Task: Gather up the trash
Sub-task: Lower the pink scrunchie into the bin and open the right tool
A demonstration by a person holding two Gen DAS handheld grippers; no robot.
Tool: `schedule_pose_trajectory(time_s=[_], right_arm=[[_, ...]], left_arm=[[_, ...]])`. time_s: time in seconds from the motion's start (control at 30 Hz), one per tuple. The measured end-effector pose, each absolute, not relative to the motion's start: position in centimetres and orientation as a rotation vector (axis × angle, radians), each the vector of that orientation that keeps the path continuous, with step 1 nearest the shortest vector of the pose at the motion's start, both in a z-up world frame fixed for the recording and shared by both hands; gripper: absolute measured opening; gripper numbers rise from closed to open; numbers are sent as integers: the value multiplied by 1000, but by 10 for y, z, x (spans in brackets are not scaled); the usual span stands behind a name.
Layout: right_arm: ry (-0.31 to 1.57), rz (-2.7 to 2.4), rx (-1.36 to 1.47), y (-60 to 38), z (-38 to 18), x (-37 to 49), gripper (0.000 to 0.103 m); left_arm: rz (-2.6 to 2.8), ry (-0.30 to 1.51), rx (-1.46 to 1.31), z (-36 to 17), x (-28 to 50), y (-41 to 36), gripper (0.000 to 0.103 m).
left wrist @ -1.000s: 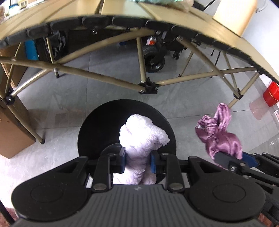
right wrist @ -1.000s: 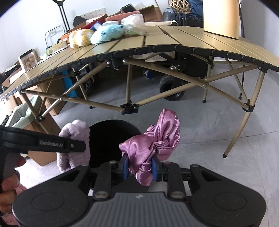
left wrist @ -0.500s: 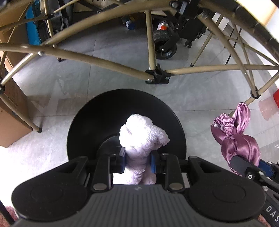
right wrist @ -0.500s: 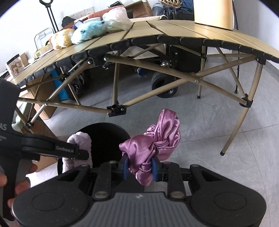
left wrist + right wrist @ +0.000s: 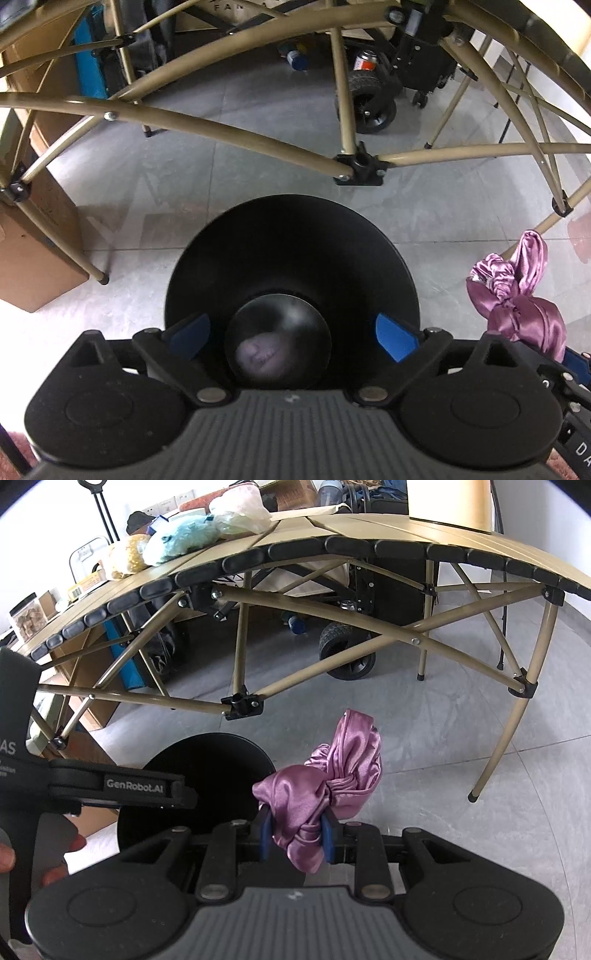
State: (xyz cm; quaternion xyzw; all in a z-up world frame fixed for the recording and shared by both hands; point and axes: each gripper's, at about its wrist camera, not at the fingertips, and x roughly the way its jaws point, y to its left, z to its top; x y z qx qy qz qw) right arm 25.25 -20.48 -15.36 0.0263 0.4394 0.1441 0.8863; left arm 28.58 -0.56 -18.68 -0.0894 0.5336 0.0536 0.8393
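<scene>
Fig.: my L gripper (image 5: 291, 334) jaws opening, nothing between, plush (image 5: 260, 358) now dropped into bin (image 5: 295, 240); R gripper (image 5: 297, 836) clamps satin cloth (image 5: 325, 786), next to bin.

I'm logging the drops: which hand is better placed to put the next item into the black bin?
Right: the right gripper holds the purple satin cloth beside the black bin; the left gripper is opening, empty.

A: What lies at the bottom of the black bin (image 5: 291, 258), lower centre?
B: A pale purple plush (image 5: 260, 356), blurred, its shape unclear.
A: And the left gripper (image 5: 110, 786) in the right wrist view?
B: Fingertips hidden; body cut off at the left edge.
</scene>
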Motion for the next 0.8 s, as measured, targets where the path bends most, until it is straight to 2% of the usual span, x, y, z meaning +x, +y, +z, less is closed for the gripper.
schedule_pose_trajectory(time_s=[0.43,0.7,0.77,0.8], right_arm=[[925,448,29,-159,-147,253,25],[984,540,-23,-104,-156,267,26],[1011,549,-31,-94,-161,272,29],[1022,549,-39,-90,-163,274,33]], left_arm=[[271,998,-177,-144,252,63,102],[334,982,-235,-128,236,101,102],[343,976,-249,-126,234,106,102],[344,972,-255,-127,234,109,102]])
